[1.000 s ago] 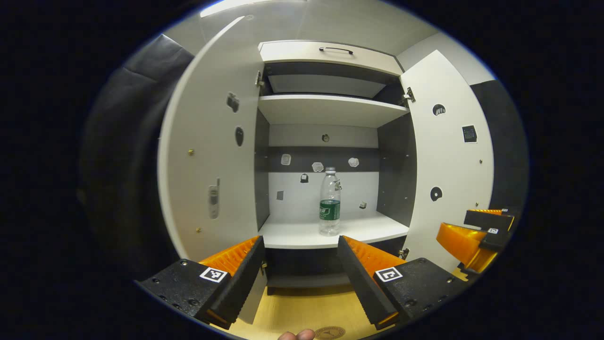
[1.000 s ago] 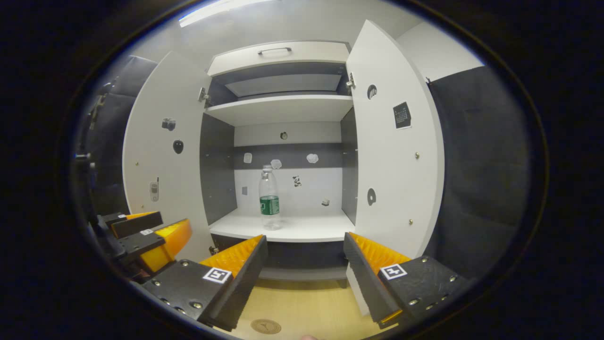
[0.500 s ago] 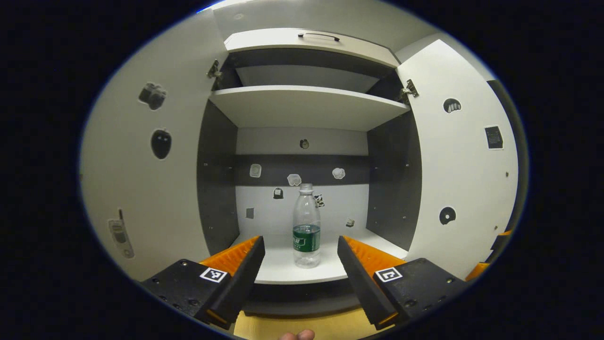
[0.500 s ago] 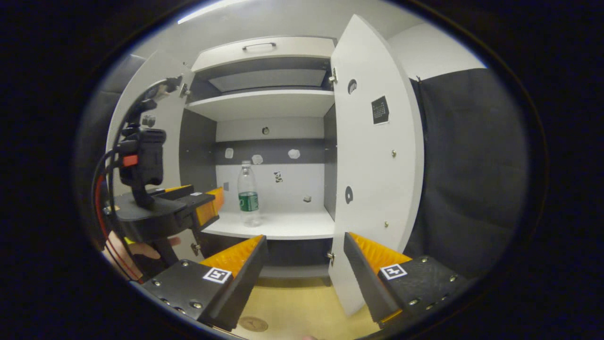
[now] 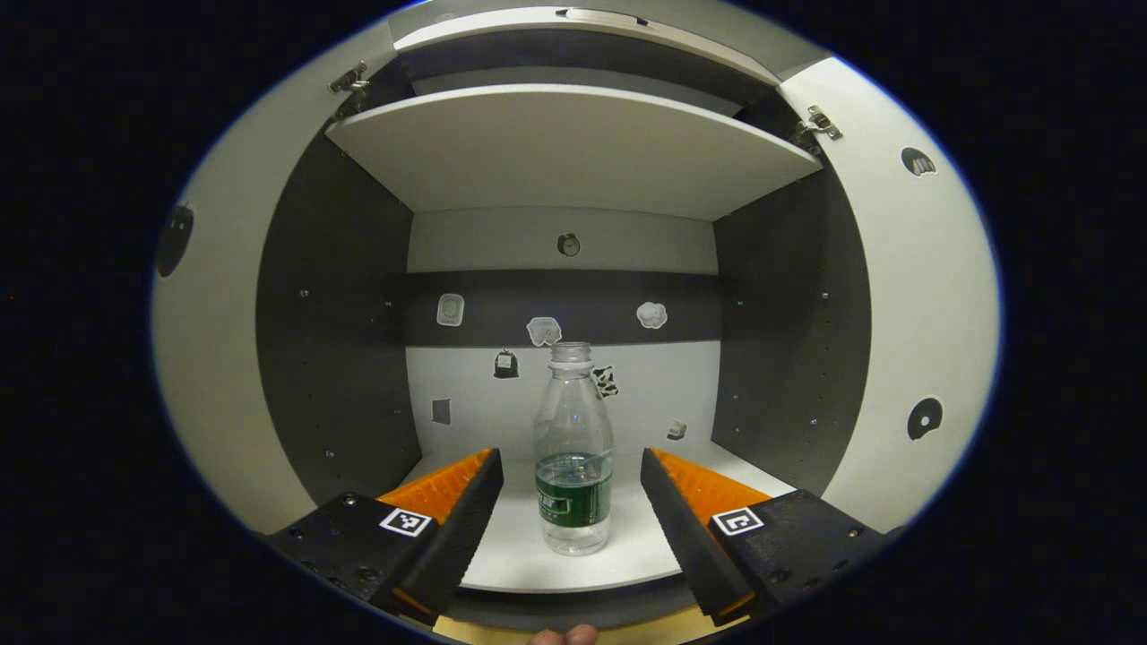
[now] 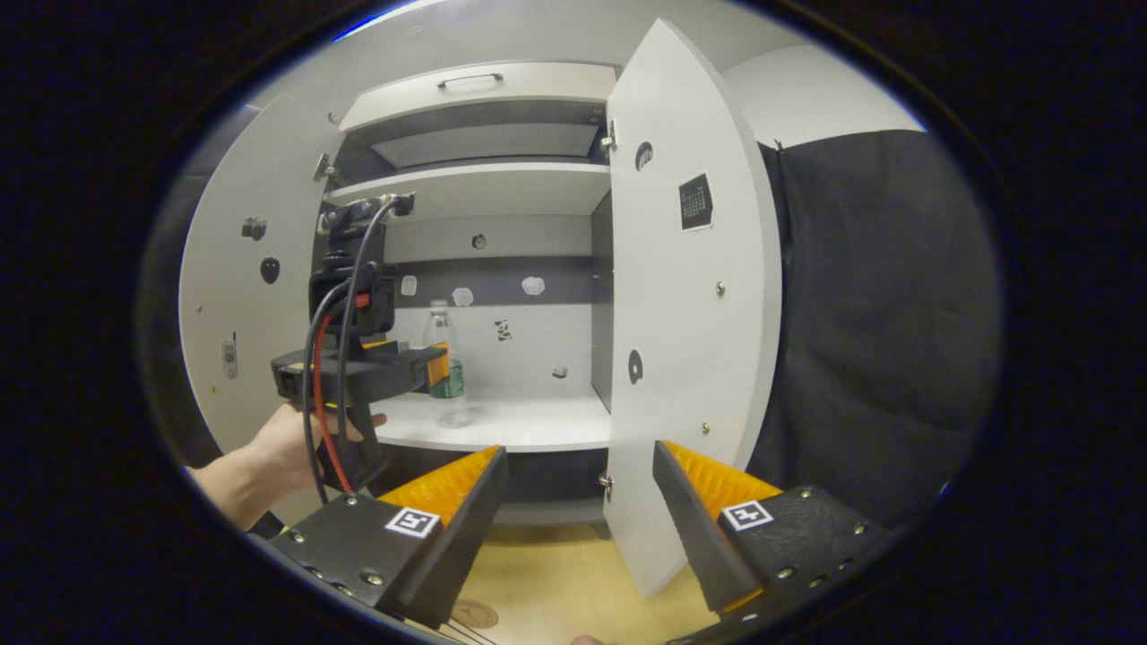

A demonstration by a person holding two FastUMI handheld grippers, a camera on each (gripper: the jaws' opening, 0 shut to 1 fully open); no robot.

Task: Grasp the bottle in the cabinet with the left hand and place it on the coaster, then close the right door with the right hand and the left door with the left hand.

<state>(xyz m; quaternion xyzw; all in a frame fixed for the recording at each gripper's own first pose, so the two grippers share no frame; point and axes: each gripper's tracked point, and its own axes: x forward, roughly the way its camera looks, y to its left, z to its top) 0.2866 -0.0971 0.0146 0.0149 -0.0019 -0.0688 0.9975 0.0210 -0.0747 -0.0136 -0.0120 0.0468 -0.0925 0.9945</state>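
Observation:
A clear plastic bottle (image 5: 573, 466) with a green label stands upright on the cabinet's lower shelf (image 5: 627, 560). My left gripper (image 5: 569, 459) is open at the shelf's front, and the bottle shows in the gap between its fingers, untouched. In the right gripper view, a hand (image 6: 269, 448) holds the left gripper (image 6: 394, 367) close beside the bottle (image 6: 441, 345). My right gripper (image 6: 580, 451) is open and holds nothing, low in front of the cabinet. The right door (image 6: 690, 358) and left door (image 6: 233, 296) both stand open. A round brown coaster (image 6: 473, 614) lies on the wooden surface below.
An upper shelf (image 5: 573, 152) hangs over the bottle. Dark side walls (image 5: 340, 358) close in the compartment on both sides. Small stickers dot the back wall (image 5: 645, 385). A closed drawer with a handle (image 6: 470, 81) tops the cabinet. The right door's edge (image 6: 614, 466) lies just ahead of my right gripper.
My left gripper has moved forward between the open doors, up to the shelf and the bottle. The right gripper has drifted right, so the right door's edge now sits between its fingers in view.

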